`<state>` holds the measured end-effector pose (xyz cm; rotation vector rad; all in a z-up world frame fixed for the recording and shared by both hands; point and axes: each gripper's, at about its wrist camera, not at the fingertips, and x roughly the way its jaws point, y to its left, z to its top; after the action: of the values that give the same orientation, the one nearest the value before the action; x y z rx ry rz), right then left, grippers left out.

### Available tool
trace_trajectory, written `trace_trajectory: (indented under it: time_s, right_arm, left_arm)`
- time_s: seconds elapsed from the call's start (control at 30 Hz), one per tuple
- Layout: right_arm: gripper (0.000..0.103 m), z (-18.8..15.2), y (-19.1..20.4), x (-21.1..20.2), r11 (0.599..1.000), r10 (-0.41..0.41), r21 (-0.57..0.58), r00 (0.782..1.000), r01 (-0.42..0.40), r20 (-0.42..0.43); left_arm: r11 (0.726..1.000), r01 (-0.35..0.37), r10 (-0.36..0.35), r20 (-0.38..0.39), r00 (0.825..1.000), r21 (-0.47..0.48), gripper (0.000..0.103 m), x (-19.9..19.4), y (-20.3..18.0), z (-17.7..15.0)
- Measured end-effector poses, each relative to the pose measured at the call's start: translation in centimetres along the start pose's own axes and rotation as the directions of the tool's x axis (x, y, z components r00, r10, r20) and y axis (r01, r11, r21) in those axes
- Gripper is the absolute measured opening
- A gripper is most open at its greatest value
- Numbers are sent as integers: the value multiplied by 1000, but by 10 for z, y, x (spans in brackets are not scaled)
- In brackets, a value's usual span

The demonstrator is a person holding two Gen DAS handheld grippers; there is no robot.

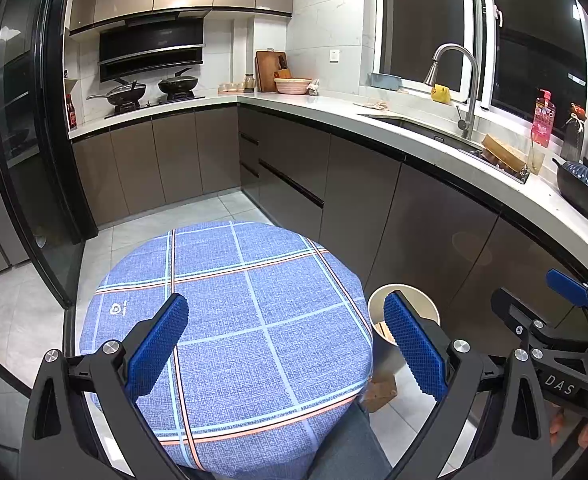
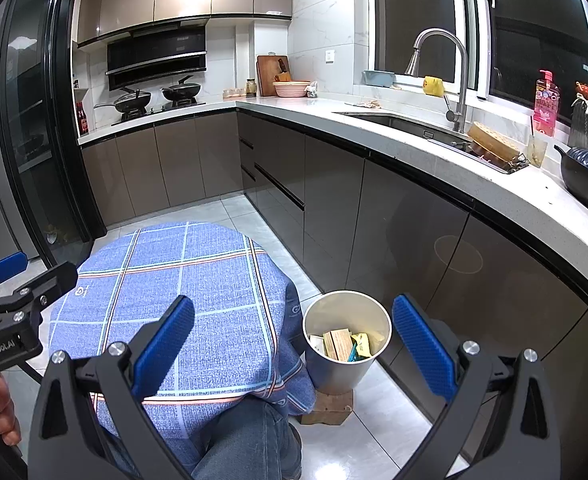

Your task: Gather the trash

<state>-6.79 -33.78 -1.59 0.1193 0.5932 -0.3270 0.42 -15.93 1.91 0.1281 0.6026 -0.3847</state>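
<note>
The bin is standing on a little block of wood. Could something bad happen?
1. The round white trash bin stands on a small wooden block, so a bump from the open right gripper might tip it and spill the scraps.
2. The bin sits close beside the round table with the blue checked cloth; the open left gripper could perhaps snag that cloth.

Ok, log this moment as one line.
left tool open, empty | right tool open, empty | bin holds trash | tablecloth bare

Woven cloth (image 2: 198, 280) is seen (checked), a smooth matt bin (image 2: 346, 364) on rough wood (image 2: 328, 408), glossy tiles (image 2: 378, 420).
</note>
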Motion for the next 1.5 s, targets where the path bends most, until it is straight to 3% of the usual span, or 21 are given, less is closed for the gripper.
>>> trace_trajectory:
  time_s: [1.5]
  right_arm:
    - [100, 1, 0, 0, 1000, -1, 0, 1000, 1, -1]
  left_arm:
    - [1000, 11, -11, 9, 1000, 12, 95, -1, -8, 3]
